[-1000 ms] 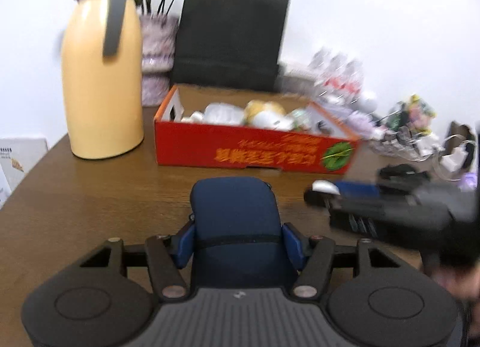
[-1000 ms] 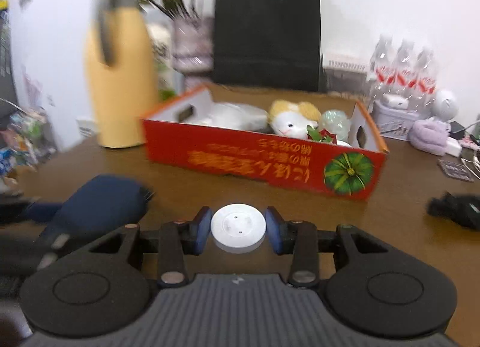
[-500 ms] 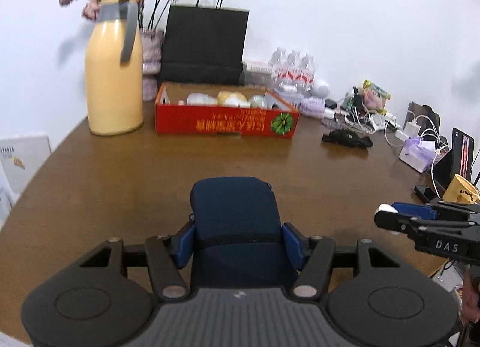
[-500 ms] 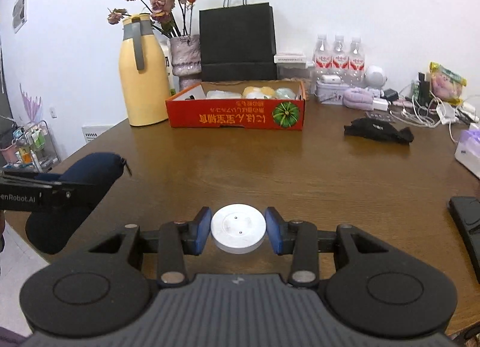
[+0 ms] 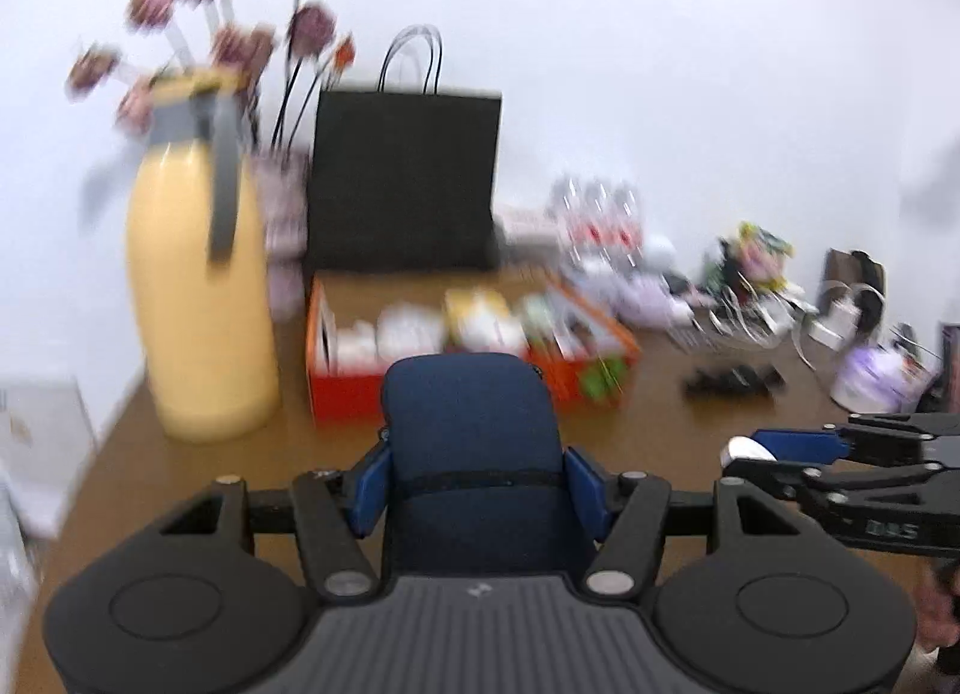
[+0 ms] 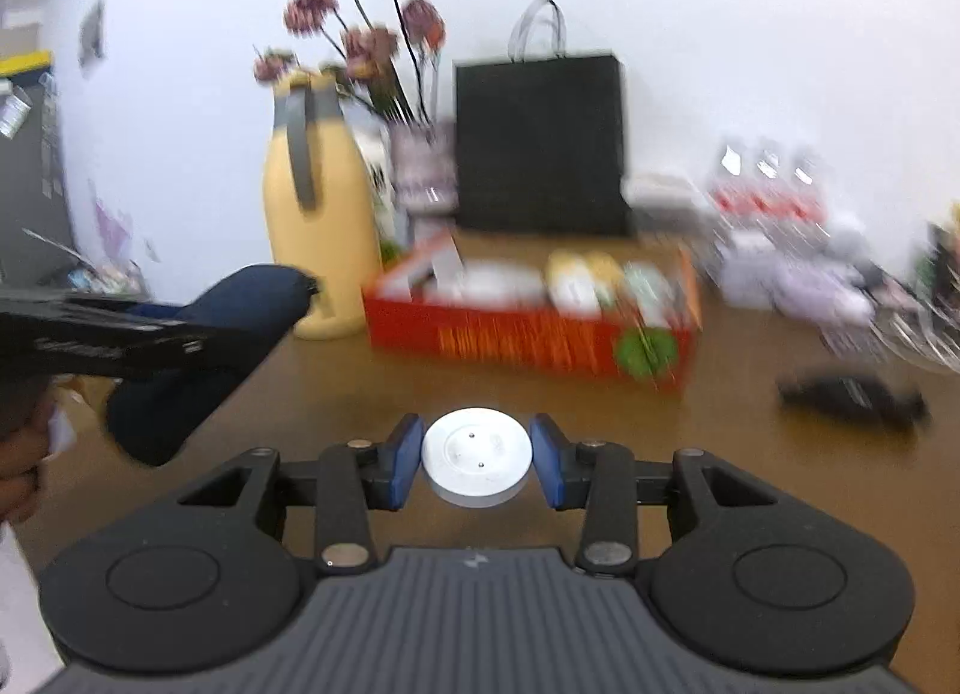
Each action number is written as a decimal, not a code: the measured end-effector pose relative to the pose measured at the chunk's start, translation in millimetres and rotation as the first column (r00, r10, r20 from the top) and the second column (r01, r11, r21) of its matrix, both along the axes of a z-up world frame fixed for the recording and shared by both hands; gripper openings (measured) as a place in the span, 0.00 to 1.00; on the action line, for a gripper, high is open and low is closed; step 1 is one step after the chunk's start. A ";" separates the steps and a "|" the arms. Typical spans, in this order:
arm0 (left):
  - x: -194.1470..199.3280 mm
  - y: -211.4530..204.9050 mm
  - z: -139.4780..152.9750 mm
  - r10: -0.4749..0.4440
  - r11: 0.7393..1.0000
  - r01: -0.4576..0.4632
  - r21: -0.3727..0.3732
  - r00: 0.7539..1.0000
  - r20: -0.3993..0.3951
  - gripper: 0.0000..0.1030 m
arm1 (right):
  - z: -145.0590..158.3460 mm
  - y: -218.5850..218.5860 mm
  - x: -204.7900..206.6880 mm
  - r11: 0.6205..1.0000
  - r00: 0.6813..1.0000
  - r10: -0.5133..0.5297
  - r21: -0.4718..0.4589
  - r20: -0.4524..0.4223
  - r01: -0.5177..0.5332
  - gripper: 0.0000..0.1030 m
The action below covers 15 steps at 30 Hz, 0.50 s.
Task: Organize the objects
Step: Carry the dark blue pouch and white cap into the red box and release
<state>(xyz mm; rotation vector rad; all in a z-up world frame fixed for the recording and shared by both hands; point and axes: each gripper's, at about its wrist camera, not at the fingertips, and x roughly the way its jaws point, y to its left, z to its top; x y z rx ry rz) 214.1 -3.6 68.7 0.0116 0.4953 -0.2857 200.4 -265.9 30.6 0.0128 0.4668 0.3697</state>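
My left gripper (image 5: 477,481) clamps the blue pouch (image 5: 474,430), my right gripper (image 6: 474,457) the white disc (image 6: 477,454); both must yet go into the red box (image 6: 528,328), frame centre.

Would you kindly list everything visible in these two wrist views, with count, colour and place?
Soft zipped pouch: one, navy blue, clamped in the left tongs.
Round flat plastic disc: one, white, clamped in the right tongs.
Open cardboard box: one, red, mid-table, holding blurred pale items.
Tall thermos jug: one, yellow with grey handle, left of the box.
Paper carrier bag: one, black, behind the box against the wall.
Vase of dried flowers: one, pinkish, between jug and bag.
Water bottles: three, clear with red labels, right of the bag.
Dark object: one, black, lying right of the box; too blurred to name.
Wooden table: one, brown.
Left tongs: black with blue pads.
Right tongs: same.
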 end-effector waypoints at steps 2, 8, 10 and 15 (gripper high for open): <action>57.7 0.1 13.1 0.003 1.000 -0.003 0.000 1.000 -0.030 0.58 | 15.2 0.5 51.0 1.000 1.000 0.018 0.011 -0.003 -0.018 0.39; 219.5 -9.3 3.4 0.055 0.998 -0.041 0.055 0.957 -0.284 0.58 | 26.1 13.5 218.8 0.998 0.983 0.069 0.016 -0.169 -0.067 0.39; 256.0 -14.6 -14.4 0.050 0.994 -0.009 0.112 0.929 -0.366 0.58 | 14.5 14.8 262.5 0.998 0.965 0.064 0.014 -0.256 -0.062 0.39; 321.7 -12.2 -51.6 0.147 0.986 -0.101 0.136 0.910 -0.388 0.66 | -28.8 31.8 324.7 0.998 0.927 0.017 -0.053 -0.375 -0.040 0.39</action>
